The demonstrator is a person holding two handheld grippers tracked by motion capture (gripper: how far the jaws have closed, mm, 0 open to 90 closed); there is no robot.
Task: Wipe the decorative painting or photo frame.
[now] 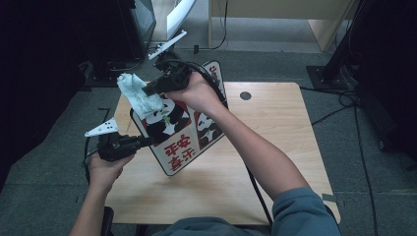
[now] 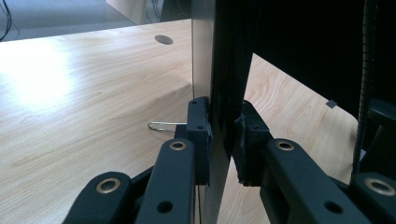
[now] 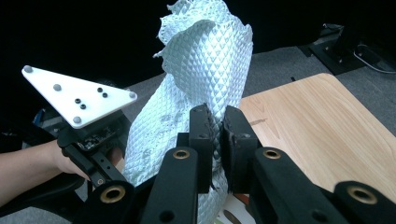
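Note:
A sign board (image 1: 184, 130) with panda pictures and red characters is held tilted above the wooden table (image 1: 275, 147). My left gripper (image 1: 146, 142) is shut on its lower left edge. In the left gripper view the jaws (image 2: 223, 140) clamp the thin board (image 2: 224, 70), which is seen edge-on. My right gripper (image 1: 147, 90) is shut on a crumpled pale quilted cloth (image 1: 137, 93) and holds it against the board's upper left corner. In the right gripper view the cloth (image 3: 196, 79) rises from between the jaws (image 3: 217, 135).
A round cable hole (image 1: 245, 96) sits near the table's far edge. A thin bent wire (image 2: 163, 126) lies by the board's foot. Dark equipment (image 1: 113, 34) stands at the far left, wooden furniture legs (image 1: 324, 29) stand beyond the table, and cables (image 1: 339, 105) run across the floor at right.

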